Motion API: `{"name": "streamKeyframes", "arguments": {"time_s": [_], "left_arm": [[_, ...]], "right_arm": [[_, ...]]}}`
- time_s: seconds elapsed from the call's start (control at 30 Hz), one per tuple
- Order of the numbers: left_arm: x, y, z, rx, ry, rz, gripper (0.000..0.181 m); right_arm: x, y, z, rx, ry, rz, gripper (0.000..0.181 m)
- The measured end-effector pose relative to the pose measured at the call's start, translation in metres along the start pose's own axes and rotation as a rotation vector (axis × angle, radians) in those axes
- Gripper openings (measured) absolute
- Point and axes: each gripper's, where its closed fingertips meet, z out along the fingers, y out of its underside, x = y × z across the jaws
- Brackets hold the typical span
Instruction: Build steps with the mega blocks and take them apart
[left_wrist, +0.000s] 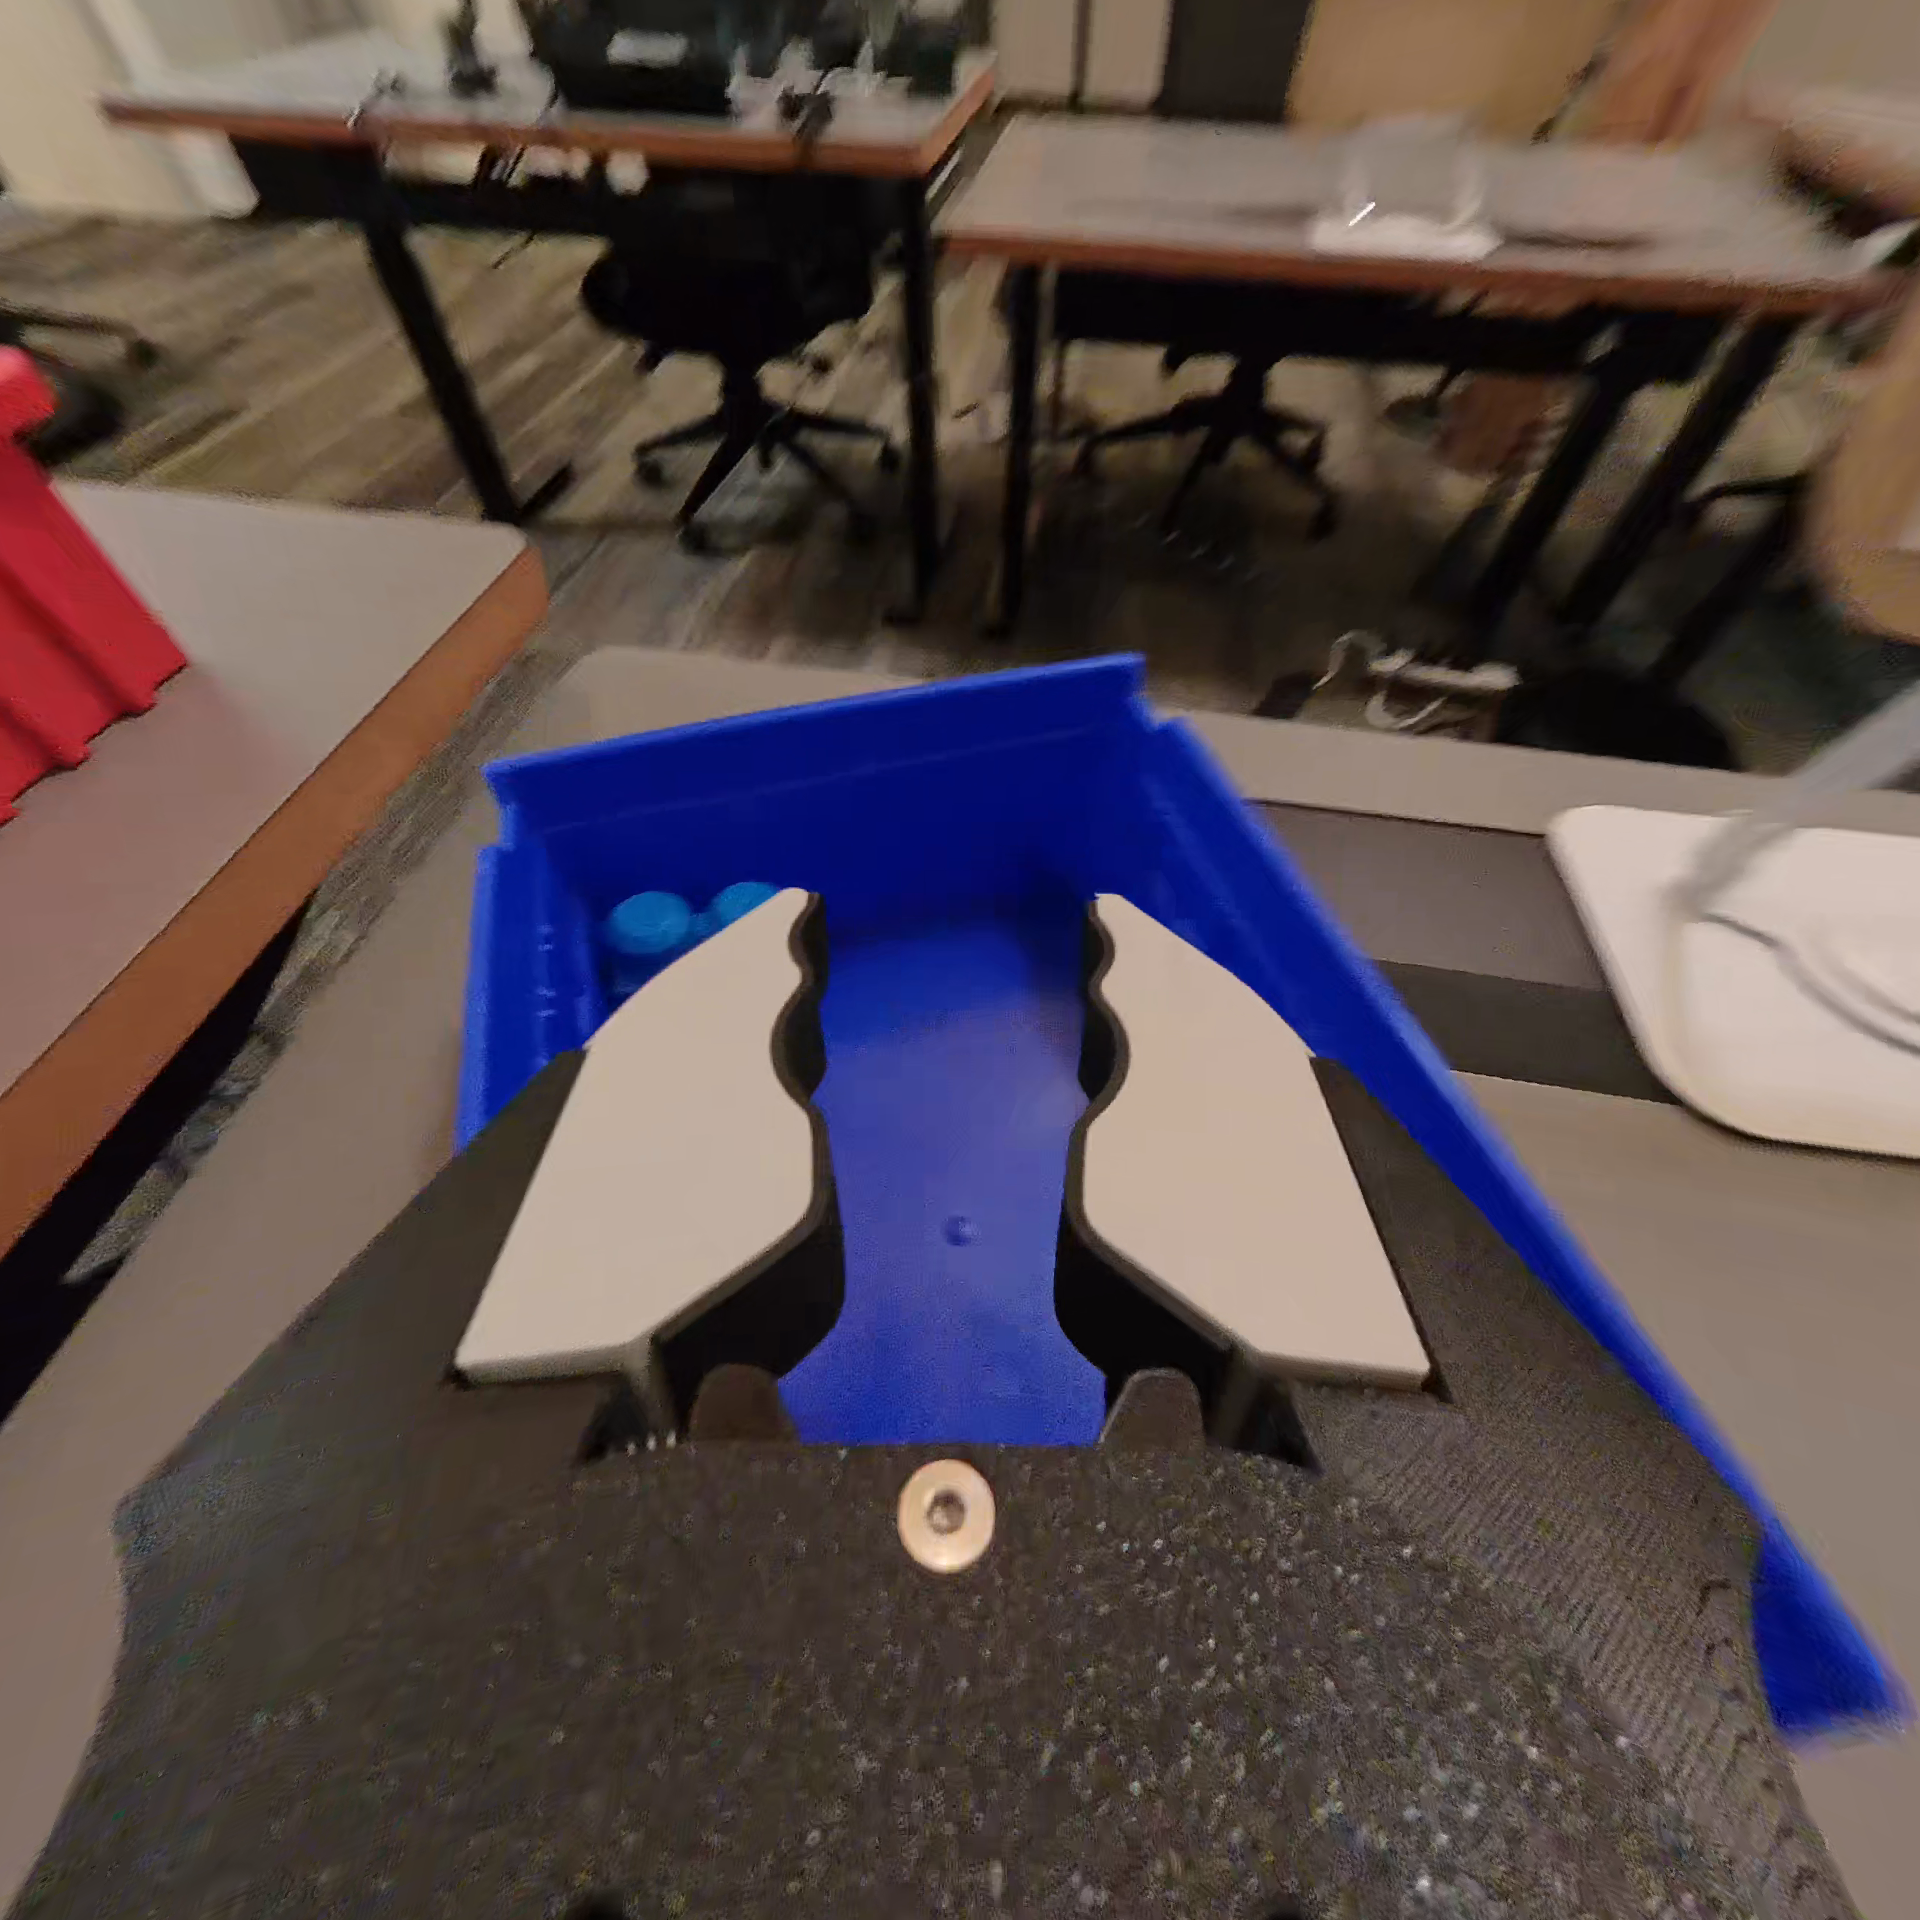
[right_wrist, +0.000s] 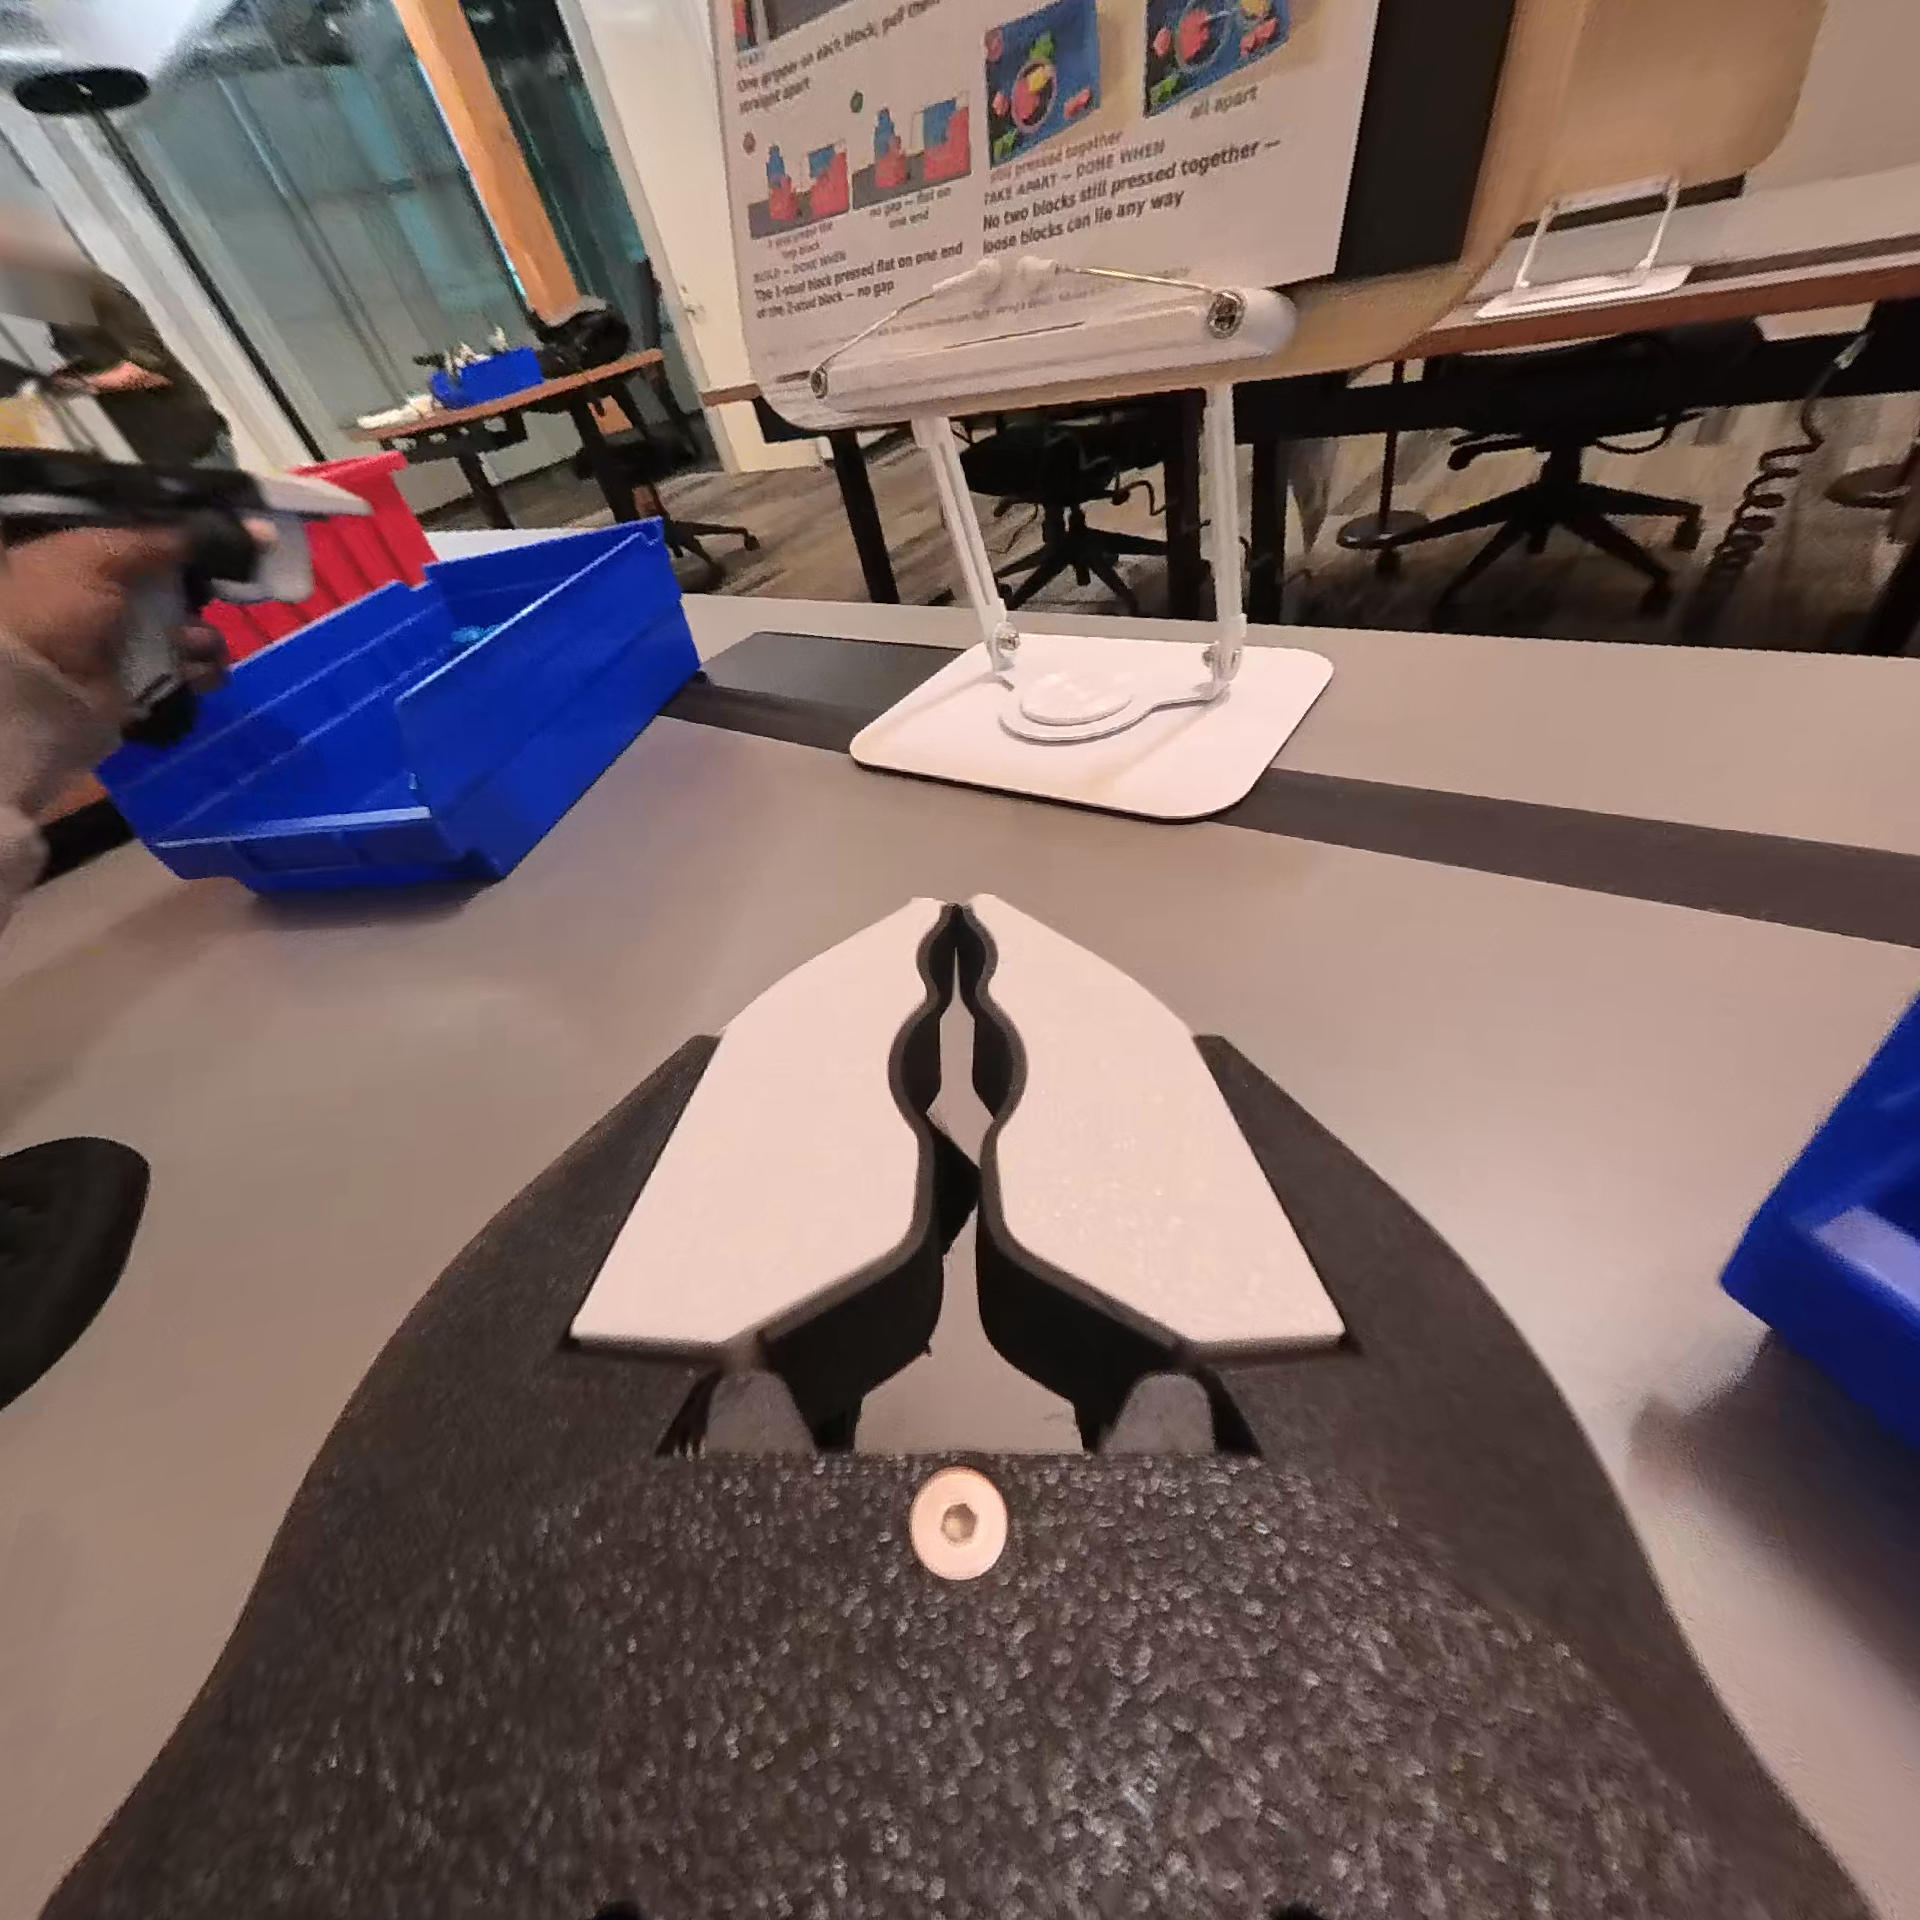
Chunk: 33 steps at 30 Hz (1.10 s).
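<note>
My left gripper (left_wrist: 951, 914) is open and empty, hovering over a blue bin (left_wrist: 935, 790) on the grey table. A light blue mega block (left_wrist: 665, 925) lies in the bin's far left corner, partly hidden behind my left finger. My right gripper (right_wrist: 961, 909) is shut and empty, low over the bare grey table (right_wrist: 416, 1039). In the right wrist view the same blue bin (right_wrist: 436, 717) stands at the left, with the left gripper (right_wrist: 208, 540) held above it by a hand. A bit of light blue block (right_wrist: 478, 632) shows inside.
A white stand (right_wrist: 1091, 727) holding an instruction sheet stands mid-table; its base also shows in the left wrist view (left_wrist: 1766, 966). A red bin (left_wrist: 62, 623) sits on the left. Another blue bin's corner (right_wrist: 1839, 1236) is at the right. A black disc (right_wrist: 52, 1247) lies left. The tips of one gripper are about 50 cm away from the tips of the other. The light blue mega block (left_wrist: 665, 925) sits 15 cm or so from the ends of my left fingers.
</note>
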Motion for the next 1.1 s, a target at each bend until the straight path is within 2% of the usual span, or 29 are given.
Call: {"name": "streamKeyframes", "arguments": {"time_s": [0.1,0.23,0.47,0.67,0.83,1.1], "left_arm": [[-0.034,0.019,0.039,-0.138,-0.123,0.019,0.054],[-0.064,0.046,0.074,-0.286,-0.257,0.08,0.056],[-0.07,0.067,0.111,-0.413,-0.309,0.063,0.053],[-0.076,0.066,0.119,-0.373,-0.358,0.02,0.048],[-0.081,0.069,0.117,-0.351,-0.38,0.046,0.028],[-0.077,0.069,0.111,-0.347,-0.363,0.096,0.028]], "right_arm": [[-0.003,-0.001,-0.001,0.011,-0.015,-0.01,0.0],[-0.004,-0.007,-0.006,0.067,-0.018,-0.002,0.0],[-0.01,-0.007,-0.01,0.071,-0.047,-0.023,0.0],[-0.01,-0.019,-0.019,0.129,-0.04,-0.036,0.0],[-0.012,-0.02,-0.021,0.132,-0.053,-0.031,0.0],[-0.013,-0.02,-0.024,0.132,-0.049,-0.048,0.0]]}}
